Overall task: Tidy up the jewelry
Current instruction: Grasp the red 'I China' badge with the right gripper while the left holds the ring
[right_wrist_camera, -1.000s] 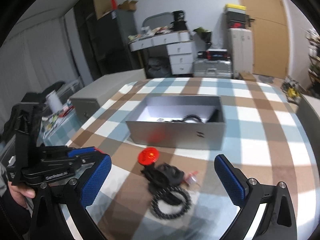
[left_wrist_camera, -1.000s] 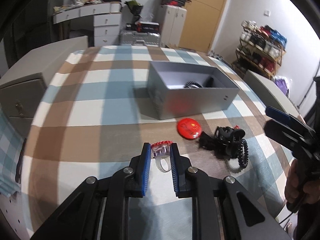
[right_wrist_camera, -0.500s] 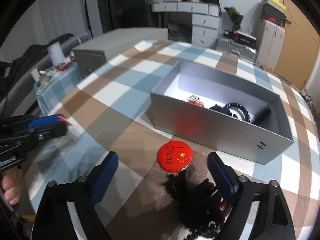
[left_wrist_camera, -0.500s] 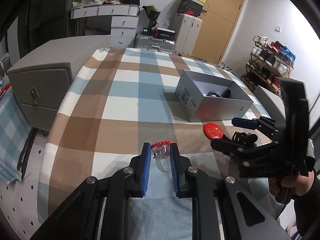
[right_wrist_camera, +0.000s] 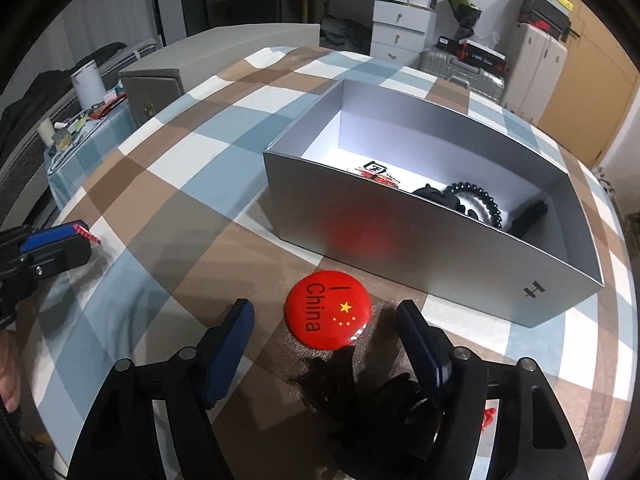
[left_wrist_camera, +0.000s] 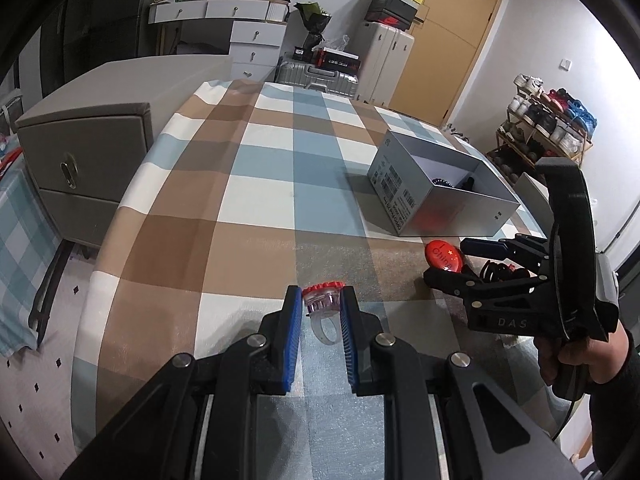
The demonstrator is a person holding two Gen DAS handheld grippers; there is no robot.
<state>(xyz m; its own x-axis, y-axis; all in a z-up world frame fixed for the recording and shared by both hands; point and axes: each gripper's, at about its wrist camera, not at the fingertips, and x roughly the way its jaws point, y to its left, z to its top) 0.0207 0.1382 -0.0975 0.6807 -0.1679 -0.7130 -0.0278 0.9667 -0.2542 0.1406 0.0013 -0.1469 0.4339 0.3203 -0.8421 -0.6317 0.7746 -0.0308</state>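
Note:
My left gripper [left_wrist_camera: 320, 295] is shut on a clear plastic ring [left_wrist_camera: 325, 330] with a red and purple top, held above the checked tablecloth. A red round "I China" badge [right_wrist_camera: 328, 314] lies flat in front of the open grey box [right_wrist_camera: 400, 240]. My right gripper [right_wrist_camera: 325, 312] points down over the badge; its jaws are closing, with the badge between them and the pads clear of it. A black tangle of hair ties [right_wrist_camera: 360, 392] lies just behind the badge, under the gripper. The box holds a black bead bracelet [right_wrist_camera: 476, 200] and a small card. In the left wrist view the right gripper [left_wrist_camera: 446, 262] hovers by the badge [left_wrist_camera: 443, 255].
The grey box [left_wrist_camera: 440, 216] sits toward the table's right side. A grey drawer cabinet [left_wrist_camera: 80, 160] stands off the left edge, and a silver suitcase [left_wrist_camera: 320, 76] beyond the far edge. A shoe rack [left_wrist_camera: 552, 120] is at the right wall.
My right gripper came down close over the red badge and its jaws narrowed. The left gripper drifted sideways, still holding the ring, so the box now lies further right in its view.

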